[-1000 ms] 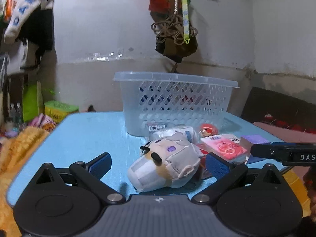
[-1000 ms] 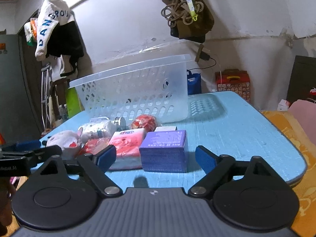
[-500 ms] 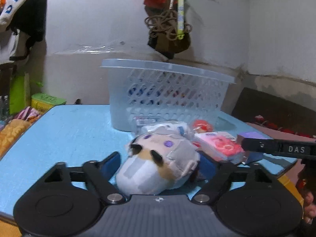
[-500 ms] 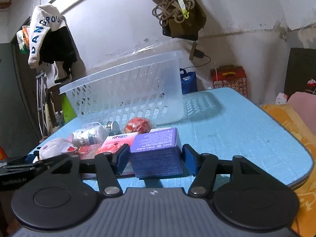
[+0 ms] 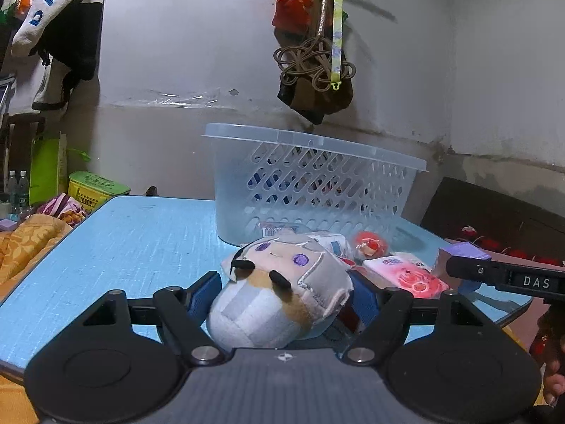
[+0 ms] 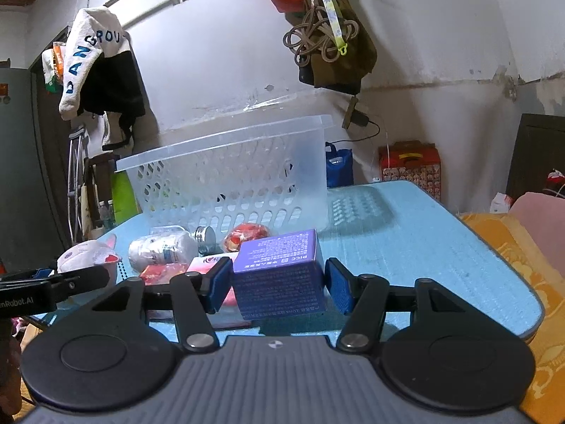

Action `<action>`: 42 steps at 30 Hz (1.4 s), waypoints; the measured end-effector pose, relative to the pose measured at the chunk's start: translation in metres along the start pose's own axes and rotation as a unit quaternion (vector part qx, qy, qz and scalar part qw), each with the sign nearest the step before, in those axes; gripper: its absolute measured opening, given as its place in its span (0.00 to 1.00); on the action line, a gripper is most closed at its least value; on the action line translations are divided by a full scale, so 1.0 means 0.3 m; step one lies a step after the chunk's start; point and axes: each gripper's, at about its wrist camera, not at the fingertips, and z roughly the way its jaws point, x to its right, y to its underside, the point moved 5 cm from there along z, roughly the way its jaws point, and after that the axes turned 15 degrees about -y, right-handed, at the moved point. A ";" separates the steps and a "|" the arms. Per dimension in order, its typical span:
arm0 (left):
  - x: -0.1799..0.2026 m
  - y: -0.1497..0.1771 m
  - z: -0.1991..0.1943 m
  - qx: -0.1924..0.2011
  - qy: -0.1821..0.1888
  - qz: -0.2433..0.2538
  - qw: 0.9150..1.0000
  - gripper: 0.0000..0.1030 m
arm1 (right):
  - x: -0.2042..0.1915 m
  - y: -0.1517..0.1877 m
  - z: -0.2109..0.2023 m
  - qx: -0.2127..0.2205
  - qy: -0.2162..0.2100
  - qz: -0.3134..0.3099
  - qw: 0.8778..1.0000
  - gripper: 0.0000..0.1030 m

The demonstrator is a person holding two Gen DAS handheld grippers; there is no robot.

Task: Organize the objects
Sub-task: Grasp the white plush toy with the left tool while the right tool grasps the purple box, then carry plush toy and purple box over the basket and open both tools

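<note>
Near the tabletop's front edge, the left gripper [image 5: 282, 296] has just closed on the plush [image 5: 279, 293] and the right gripper [image 6: 277, 282] on the box [image 6: 282, 268] — both gripped for the basket [image 6: 226, 176] behind.

On the wall hangs a brown bag [image 5: 319, 95] with a coil of rope [image 5: 310, 62] and a red packet [image 5: 293, 7] above it. A white and black jacket [image 6: 95, 67] hangs at the left. A green tin [image 5: 97, 189] stands behind the table, and a red patterned box [image 6: 411, 168] beside a blue bag [image 6: 339, 168].
</note>
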 end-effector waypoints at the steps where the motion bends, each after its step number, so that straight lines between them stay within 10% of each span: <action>1: 0.003 -0.003 -0.004 0.002 0.000 0.002 1.000 0.78 | -0.001 -0.003 -0.004 0.002 0.000 0.000 1.000 0.59; 14: 0.001 -0.082 -0.053 0.022 0.000 -0.004 1.000 0.78 | -0.029 -0.085 -0.057 0.034 -0.006 -0.017 0.999 0.59; 23: 0.040 -0.501 -0.005 0.088 0.015 0.010 0.996 0.78 | -0.032 -0.479 0.036 0.081 -0.034 -0.059 0.994 0.59; 31: 0.151 -0.634 0.390 -0.020 -0.014 0.040 0.999 0.78 | 0.114 -0.539 0.396 -0.009 -0.018 -0.068 0.997 0.60; 35: 0.175 -0.620 0.429 -0.009 -0.023 0.027 0.999 1.00 | 0.108 -0.523 0.398 -0.005 -0.005 -0.072 0.997 1.00; 42: 0.119 -0.514 0.230 0.060 -0.044 0.024 0.997 1.00 | 0.082 -0.400 0.137 0.074 0.004 -0.046 0.996 1.00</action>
